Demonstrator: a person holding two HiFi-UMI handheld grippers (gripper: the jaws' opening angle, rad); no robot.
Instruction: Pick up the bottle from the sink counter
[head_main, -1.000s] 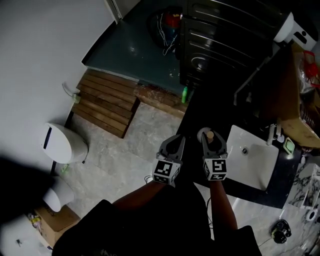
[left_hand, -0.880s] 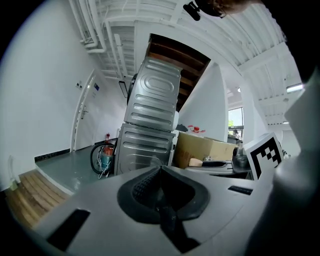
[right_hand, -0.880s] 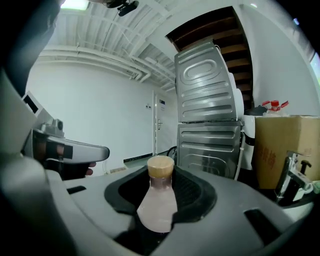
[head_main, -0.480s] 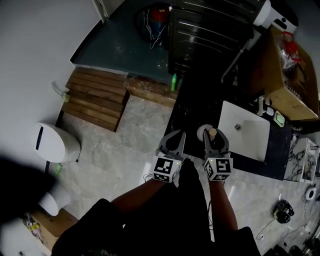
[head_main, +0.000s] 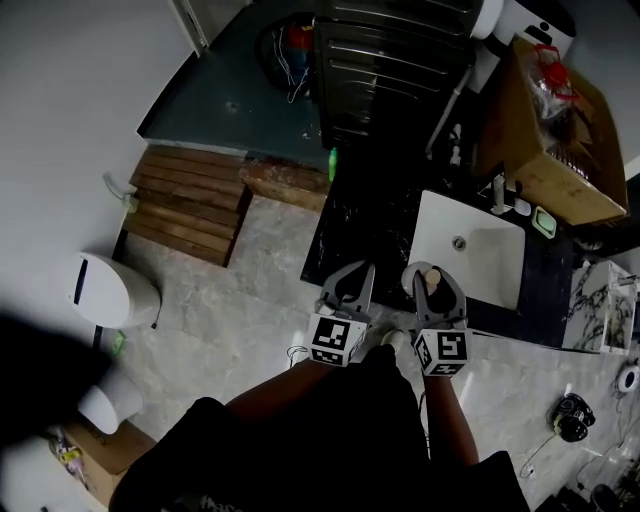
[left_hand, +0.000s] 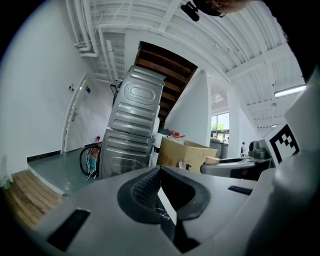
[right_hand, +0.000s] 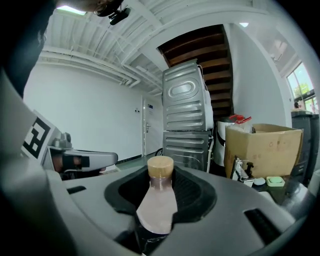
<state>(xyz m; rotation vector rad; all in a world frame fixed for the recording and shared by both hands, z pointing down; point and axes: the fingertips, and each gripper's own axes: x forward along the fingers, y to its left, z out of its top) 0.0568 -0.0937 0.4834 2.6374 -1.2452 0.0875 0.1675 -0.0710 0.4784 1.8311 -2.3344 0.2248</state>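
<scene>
Right, the right hand-held gripper (head_main: 432, 284) is clamped on the bottle (right_hand: 159, 200); jaws pinch the body, and the neck and tan cap (right_hand: 160, 167) stick out past the tips. The bottle looks lifted off the bench (head_main: 360, 228), about over its front edge, beside the white sink (head_main: 470, 262); exact height I can't judge. The left hand-held gripper (head_main: 347, 286) is closed on nothing, parked just beside the right one.

Risks as I see them:
- the body tapers toward the neck and looks smooth; a grip on that slope could let it creep out along the jaws, especially if the wrist tips forward;
- a tiled floor (head_main: 255, 300) lies next to the bench; a slip there likely means a broken bottle;
- the two grippers are close; a careless swing could knock the cap and twist the bottle in the pads.
</scene>
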